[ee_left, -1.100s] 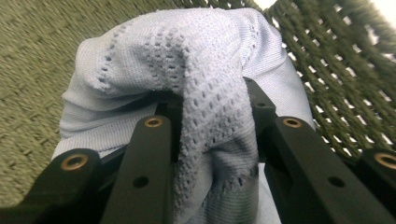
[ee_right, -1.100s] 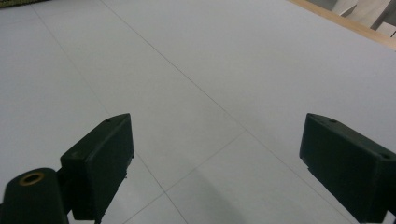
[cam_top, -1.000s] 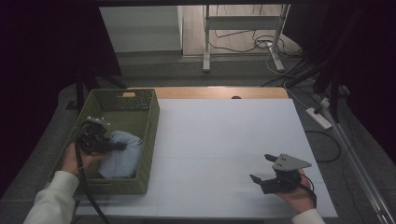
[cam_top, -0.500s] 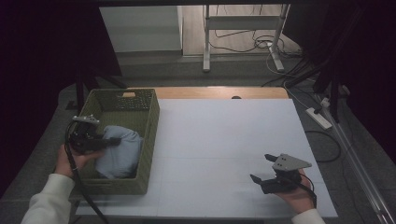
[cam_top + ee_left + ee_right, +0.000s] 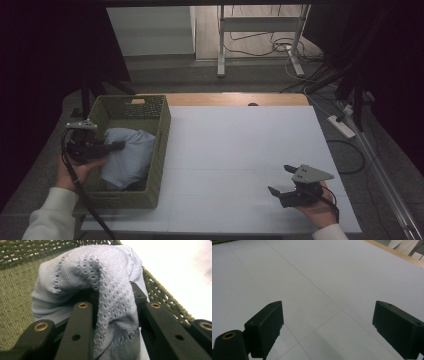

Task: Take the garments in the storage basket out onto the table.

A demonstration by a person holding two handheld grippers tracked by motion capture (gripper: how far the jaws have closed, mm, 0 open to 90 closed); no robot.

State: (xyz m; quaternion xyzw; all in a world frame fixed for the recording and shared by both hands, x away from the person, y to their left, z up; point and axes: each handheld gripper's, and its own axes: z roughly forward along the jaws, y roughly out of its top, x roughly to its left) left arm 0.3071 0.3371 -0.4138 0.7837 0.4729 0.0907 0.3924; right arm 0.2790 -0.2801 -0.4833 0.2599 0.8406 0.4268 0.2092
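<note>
in the left gripper view the pale blue cloth (image 5: pixel 100 285) covers the jaw tips, so where the pads meet it stays hidden, and its lower folds run off the bottom edge. the green basket (image 5: pixel 20 300) is cut by the top and left edges. in the high view the basket wall (image 5: pixel 159 150) hides the cloth's lower right part.

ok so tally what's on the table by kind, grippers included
woven olive-green basket: 1
pale blue knitted cloth, in the basket, pinched by the left gripper: 1
black two-jaw grippers, counting the open right gripper: 2
total: 4
</note>
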